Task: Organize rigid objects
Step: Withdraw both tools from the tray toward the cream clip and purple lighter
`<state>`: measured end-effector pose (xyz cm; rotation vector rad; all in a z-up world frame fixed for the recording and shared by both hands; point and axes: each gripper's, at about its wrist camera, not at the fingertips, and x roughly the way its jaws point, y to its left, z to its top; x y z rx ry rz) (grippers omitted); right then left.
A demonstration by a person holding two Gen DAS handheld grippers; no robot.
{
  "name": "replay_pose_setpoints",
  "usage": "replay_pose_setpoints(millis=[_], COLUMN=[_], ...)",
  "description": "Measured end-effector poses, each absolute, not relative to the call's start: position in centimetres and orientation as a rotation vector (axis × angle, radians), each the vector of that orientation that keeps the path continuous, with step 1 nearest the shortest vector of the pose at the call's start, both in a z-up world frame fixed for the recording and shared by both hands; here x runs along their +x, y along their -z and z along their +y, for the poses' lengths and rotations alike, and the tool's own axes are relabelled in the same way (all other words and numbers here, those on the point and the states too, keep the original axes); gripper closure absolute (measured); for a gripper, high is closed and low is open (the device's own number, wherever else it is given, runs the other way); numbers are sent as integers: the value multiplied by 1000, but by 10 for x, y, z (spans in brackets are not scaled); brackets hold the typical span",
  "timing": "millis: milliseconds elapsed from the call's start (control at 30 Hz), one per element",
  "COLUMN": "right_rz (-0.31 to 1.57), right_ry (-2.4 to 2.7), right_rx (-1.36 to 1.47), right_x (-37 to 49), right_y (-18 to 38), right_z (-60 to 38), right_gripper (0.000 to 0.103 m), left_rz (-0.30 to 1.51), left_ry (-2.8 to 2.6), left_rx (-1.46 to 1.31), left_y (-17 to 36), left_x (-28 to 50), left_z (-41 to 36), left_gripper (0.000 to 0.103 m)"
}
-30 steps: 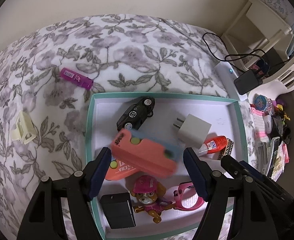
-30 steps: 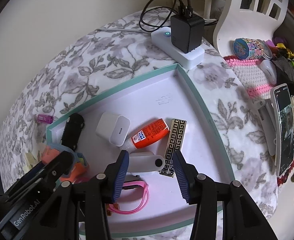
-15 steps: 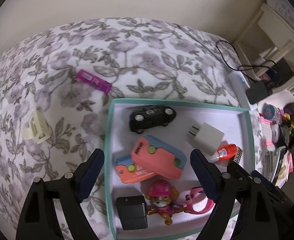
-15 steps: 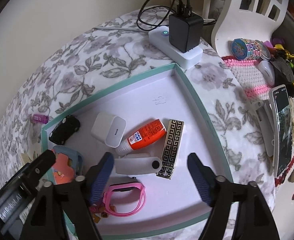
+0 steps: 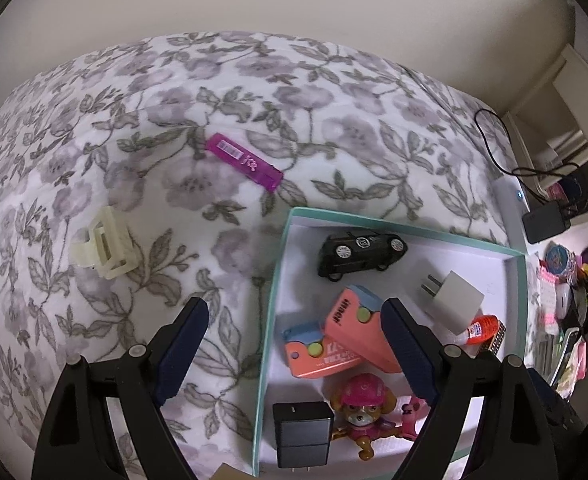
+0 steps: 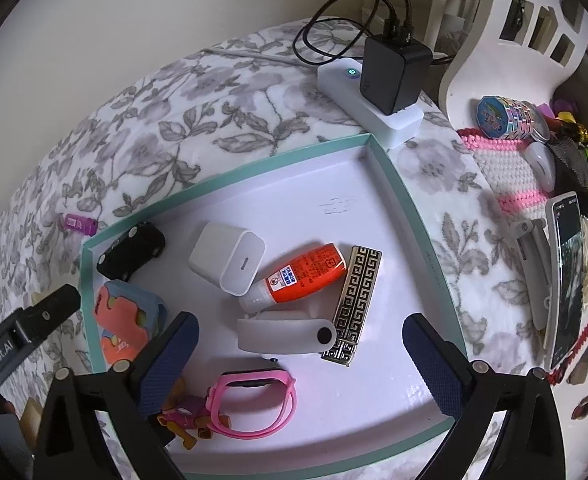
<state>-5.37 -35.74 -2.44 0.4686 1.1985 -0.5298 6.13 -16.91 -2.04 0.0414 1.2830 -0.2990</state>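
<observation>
A teal-rimmed white tray (image 5: 278,280) (image 6: 410,216) lies on a floral bedspread. It holds a black toy car (image 5: 360,250) (image 6: 132,250), two orange cases (image 5: 334,346) (image 6: 124,320), a white charger (image 5: 452,300) (image 6: 228,262), an orange glue bottle (image 6: 302,276), a gold-patterned bar (image 6: 354,304), a white case (image 6: 284,332), a pink band (image 6: 254,404), a pup figure (image 5: 362,408) and a black adapter (image 5: 302,434). My left gripper (image 5: 294,350) is open and empty over the tray's left rim. My right gripper (image 6: 298,364) is open and empty above the tray. A purple stick (image 5: 246,162) and a cream clip (image 5: 102,244) lie on the bedspread outside.
A white power strip (image 6: 368,100) with a black plug (image 6: 394,70) and cables sits behind the tray. At the right are a pink knitted mat (image 6: 506,168), a phone (image 6: 566,276), a grey clip (image 6: 534,264) and a white chair (image 6: 506,32).
My left gripper released the orange case into the tray, then drew back and swung left. My right gripper opened wide and pulled back from the white case.
</observation>
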Motion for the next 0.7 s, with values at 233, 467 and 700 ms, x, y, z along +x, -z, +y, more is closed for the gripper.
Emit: replay_pose_setpoints(millis=[233, 467, 700], right_rz=[1207, 1205, 1202], right_ry=[518, 503, 451], right_rx=[454, 428, 398], right_x=[-51, -48, -36], right_y=[25, 23, 21], right_z=[-354, -348, -328], right_gripper=[0, 0, 0], left_rz=[1281, 1275, 1265], left_ry=[284, 248, 153], left_rx=[30, -25, -119], left_y=[21, 20, 19], left_x=[65, 74, 93], left_z=[-163, -142, -93], left_gripper=[14, 14, 14])
